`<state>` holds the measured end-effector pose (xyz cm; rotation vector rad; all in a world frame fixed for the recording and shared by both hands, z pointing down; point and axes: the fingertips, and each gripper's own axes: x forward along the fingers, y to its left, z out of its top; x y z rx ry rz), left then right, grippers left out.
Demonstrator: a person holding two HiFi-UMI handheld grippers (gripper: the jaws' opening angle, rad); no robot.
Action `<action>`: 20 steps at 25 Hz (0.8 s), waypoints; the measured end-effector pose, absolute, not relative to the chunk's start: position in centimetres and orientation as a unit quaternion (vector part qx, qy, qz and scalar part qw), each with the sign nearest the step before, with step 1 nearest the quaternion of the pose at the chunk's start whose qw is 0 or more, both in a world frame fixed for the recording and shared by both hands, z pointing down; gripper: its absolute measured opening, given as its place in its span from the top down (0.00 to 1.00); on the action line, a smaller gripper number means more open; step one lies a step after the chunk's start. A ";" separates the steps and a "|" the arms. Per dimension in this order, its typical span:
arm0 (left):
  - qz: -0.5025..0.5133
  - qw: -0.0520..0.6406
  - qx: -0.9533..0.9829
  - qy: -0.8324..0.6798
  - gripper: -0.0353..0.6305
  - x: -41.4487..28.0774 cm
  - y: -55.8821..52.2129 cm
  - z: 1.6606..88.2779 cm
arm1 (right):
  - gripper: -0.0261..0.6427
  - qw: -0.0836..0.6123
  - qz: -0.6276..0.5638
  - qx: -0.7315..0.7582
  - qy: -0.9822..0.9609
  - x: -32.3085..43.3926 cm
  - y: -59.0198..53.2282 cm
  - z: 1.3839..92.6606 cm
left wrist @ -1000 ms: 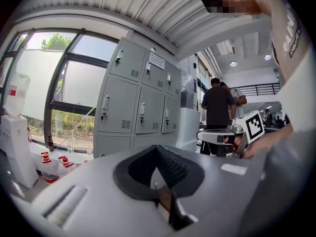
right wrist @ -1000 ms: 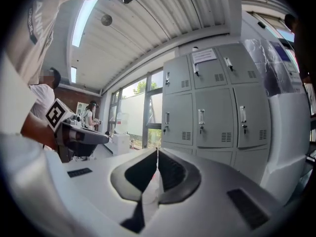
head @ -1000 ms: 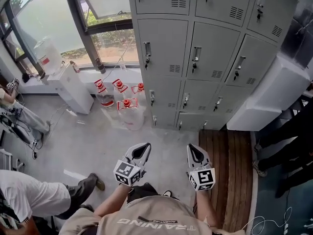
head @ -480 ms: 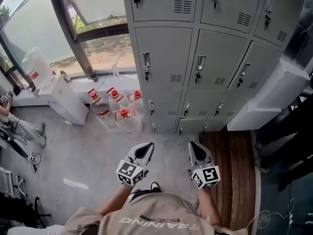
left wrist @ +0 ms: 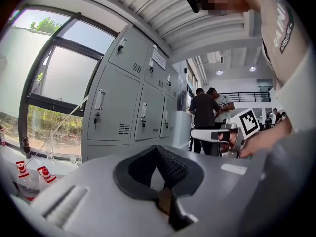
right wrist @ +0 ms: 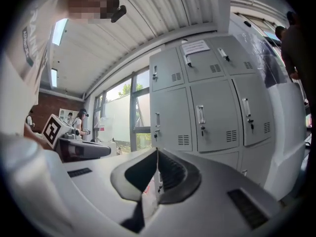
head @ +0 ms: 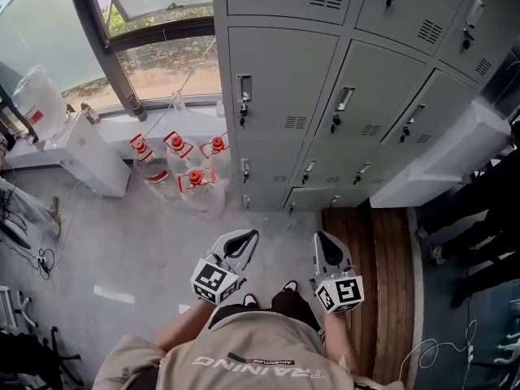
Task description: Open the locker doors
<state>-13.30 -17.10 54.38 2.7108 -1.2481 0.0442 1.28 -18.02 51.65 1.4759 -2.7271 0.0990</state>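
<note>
A bank of grey metal lockers [head: 349, 96] stands ahead, every door closed, each with a silver handle [head: 244, 88] and a key lock. The same lockers [left wrist: 133, 107] fill the left gripper view, and the lockers [right wrist: 207, 107] show again in the right gripper view. My left gripper [head: 245, 238] and right gripper [head: 323, 242] are held low near the person's waist, well short of the doors. Both are shut with nothing between the jaws. In the left gripper view the jaw tips [left wrist: 158, 149] meet; in the right gripper view the tips [right wrist: 157, 152] meet too.
Several water jugs with red caps [head: 175, 165] stand on the floor left of the lockers, under a window [head: 162, 63]. A white machine [head: 89, 157] sits further left. A white cabinet [head: 447, 161] flanks the lockers on the right. A wooden platform [head: 382, 242] lies below them.
The head view has shifted forward and to the left: the lockers look nearer and the seated person at lower left has left view. Both grippers keep their pose, shut.
</note>
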 end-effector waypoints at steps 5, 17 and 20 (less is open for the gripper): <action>0.017 0.094 0.902 -0.422 0.94 -13.0 -19.4 55.3 | 0.94 0.019 0.025 0.472 -0.881 1.8 -21.1 51.2; 0.037 0.085 0.902 -0.421 0.94 -6.7 -29.5 54.3 | 0.94 0.008 0.012 0.441 -0.898 5.5 -31.8 50.8; 0.039 0.099 0.896 -0.431 0.94 -5.4 -31.6 54.9 | 0.94 0.012 0.014 0.429 -0.903 6.4 -34.4 50.9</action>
